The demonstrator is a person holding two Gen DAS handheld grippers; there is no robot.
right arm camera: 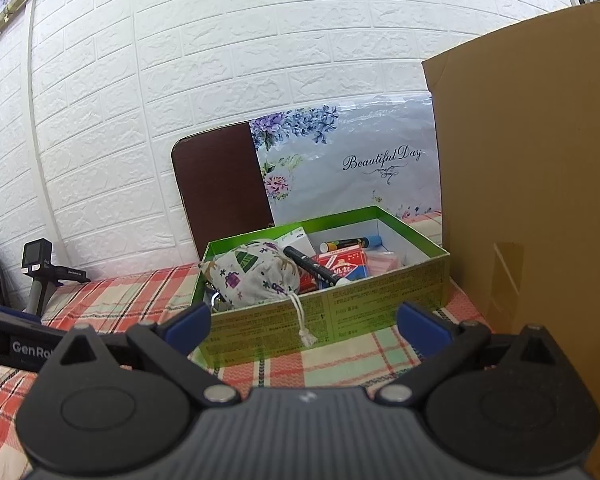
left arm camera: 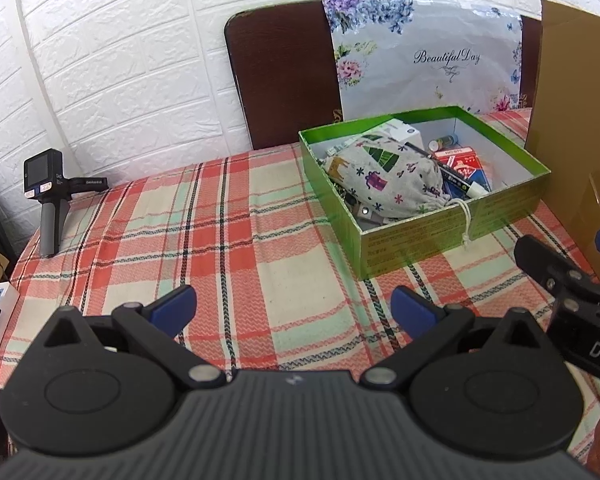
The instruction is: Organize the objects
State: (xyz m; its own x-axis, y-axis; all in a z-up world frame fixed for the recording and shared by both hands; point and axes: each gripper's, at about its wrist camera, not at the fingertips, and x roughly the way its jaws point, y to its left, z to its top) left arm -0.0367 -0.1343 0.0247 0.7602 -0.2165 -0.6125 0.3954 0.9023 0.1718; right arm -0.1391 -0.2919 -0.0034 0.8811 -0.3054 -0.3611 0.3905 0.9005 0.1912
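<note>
A home: plaid tablecloth (left arm camera: 260, 240), white brick-pattern wall (left arm camera: 140, 60)

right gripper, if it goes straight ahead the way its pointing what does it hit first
Most likely the near wall of the green box, which sits between the open fingers of the right gripper. The pouch's drawstring dangles over that wall, though depth is hard to judge.

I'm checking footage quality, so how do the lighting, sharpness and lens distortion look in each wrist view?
Left wrist view: even, bright light, soft shadow beside the green box; brick wall lines bow from the fisheye; left gripper sharp. Right wrist view: similar light, cardboard box looms large and curved at the edge; right gripper in focus, no strong glare.
</note>
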